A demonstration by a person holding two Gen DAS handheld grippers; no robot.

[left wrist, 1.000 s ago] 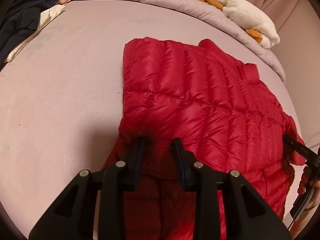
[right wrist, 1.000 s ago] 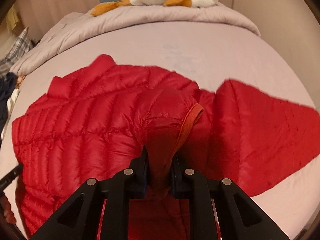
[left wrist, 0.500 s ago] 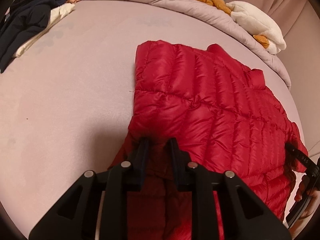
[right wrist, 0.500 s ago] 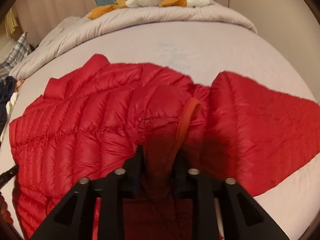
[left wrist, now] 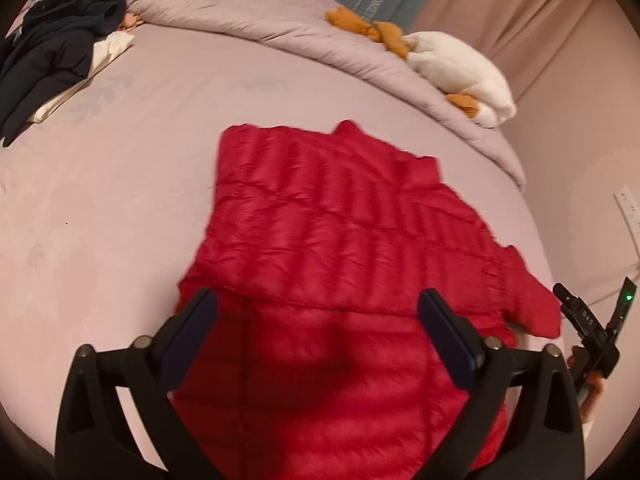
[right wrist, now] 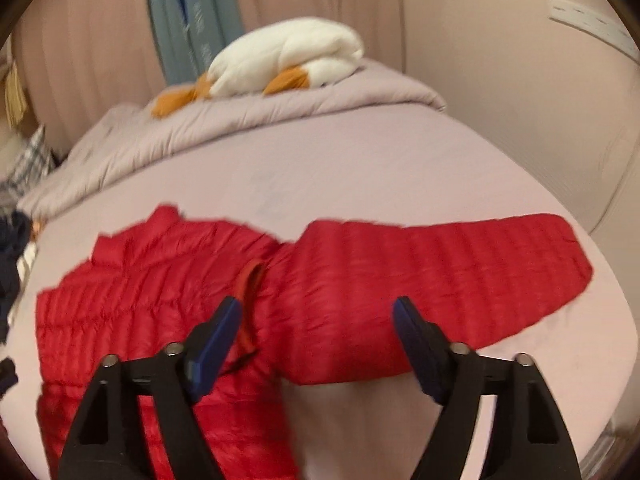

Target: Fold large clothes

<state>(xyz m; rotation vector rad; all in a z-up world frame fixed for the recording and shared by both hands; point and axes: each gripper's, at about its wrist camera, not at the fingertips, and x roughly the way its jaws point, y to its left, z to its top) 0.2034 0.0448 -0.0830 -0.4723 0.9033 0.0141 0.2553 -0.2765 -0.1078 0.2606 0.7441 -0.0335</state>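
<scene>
Nearest to us, over the bed, we are holding the left gripper above the red puffer jacket; its jaws are opening wide, and no fabric is pinched between them, the jacket's quilted panel simply lying below the gap. At the right edge of that view we are seeing our other hand wrapped around the black handle of the second tool. On the right side, we are holding the right gripper above the same jacket, and its jaws are opening too, with the blue pads standing clear of the cloth. Just by its left pad, an orange-red cuff of the folded-in sleeve is lying on the jacket's body. Beyond that, the other sleeve is stretching out flat across the pale sheet toward the right. The jacket is lying spread on the middle of the bed, collar pointing away from us. Farther off, a dark pile of clothes is resting at the bed's left edge. Farthest away, a rumpled grey duvet is running along the far side, with a white and orange plush toy lying on it before the curtains.
</scene>
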